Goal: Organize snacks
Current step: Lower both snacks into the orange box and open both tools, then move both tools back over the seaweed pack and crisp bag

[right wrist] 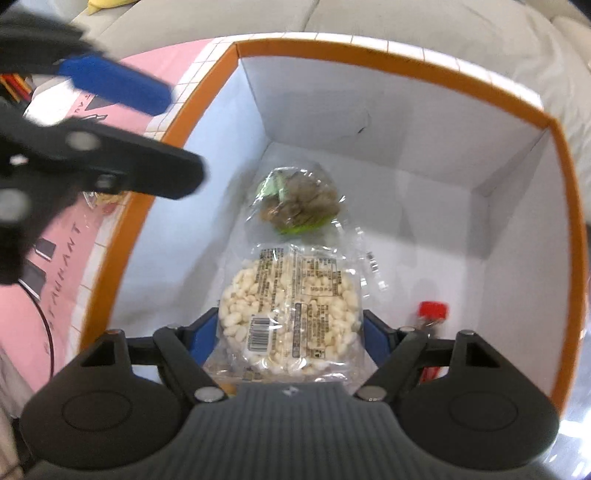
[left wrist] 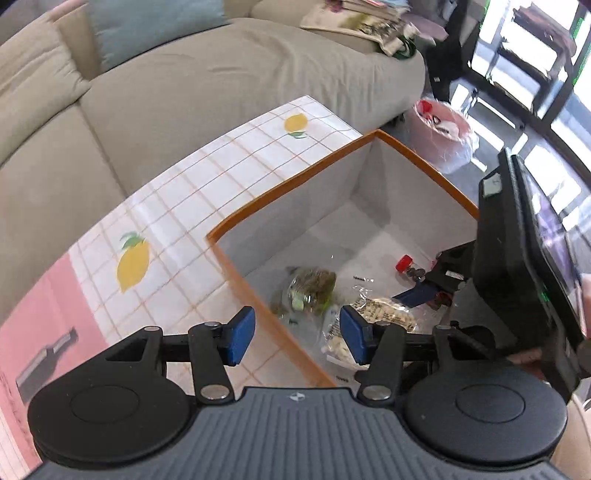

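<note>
An orange-rimmed white box [right wrist: 388, 61] stands on the table. My right gripper [right wrist: 290, 332] reaches down inside it, shut on a clear pack of puffed rice cakes [right wrist: 291, 306]. Beyond that pack, a clear pack of brown snacks with green [right wrist: 301, 201] lies on the box floor. A small red-capped bottle [right wrist: 432, 312] lies by the right wall. My left gripper [left wrist: 297, 334] hangs open above the box's near rim [left wrist: 258, 295], nothing between its blue pads. From there the brown pack [left wrist: 312, 290], the rice cakes [left wrist: 380, 314] and the bottle [left wrist: 404, 264] show inside.
The table wears a checked cloth with lemons [left wrist: 133, 264] and a pink part [left wrist: 48, 317]. A beige sofa [left wrist: 221, 81] runs behind the table, with papers piled [left wrist: 362, 18] on it. A pink bag [left wrist: 443, 129] sits on the floor past the box.
</note>
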`<state>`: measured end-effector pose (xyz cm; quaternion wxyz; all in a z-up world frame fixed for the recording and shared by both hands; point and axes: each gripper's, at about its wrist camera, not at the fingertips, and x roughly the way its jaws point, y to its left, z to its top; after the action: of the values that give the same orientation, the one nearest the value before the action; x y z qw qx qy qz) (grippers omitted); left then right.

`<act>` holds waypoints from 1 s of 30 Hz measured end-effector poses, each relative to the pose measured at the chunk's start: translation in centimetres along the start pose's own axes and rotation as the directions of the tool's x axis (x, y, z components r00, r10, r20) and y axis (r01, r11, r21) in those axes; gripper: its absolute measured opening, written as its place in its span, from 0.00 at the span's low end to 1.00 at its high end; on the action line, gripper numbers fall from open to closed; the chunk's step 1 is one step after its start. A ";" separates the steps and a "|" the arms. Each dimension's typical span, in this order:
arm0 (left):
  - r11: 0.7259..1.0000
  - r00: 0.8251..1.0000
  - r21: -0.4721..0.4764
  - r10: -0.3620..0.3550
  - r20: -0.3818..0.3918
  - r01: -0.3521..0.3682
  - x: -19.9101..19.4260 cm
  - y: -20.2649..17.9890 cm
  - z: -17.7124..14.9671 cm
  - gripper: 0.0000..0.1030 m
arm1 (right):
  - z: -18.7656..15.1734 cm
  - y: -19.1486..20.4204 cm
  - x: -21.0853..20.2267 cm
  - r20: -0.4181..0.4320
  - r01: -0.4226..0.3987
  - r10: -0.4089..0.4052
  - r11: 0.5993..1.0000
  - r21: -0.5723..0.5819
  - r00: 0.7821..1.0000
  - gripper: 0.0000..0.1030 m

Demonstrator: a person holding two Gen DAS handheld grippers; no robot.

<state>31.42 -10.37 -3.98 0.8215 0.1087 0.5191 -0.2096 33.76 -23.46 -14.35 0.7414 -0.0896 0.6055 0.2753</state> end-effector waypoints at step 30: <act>0.958 0.996 -0.287 0.042 0.074 -0.019 -4.1 2.0 -10.8 0.46 | -1.5 -2.3 -0.4 -0.009 -0.062 0.068 0.952 0.299 0.998 0.35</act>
<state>22.07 -3.36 -5.14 0.8518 -0.0115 0.5090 -0.1237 33.60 -26.21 -14.85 0.7312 0.0409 0.6497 0.2039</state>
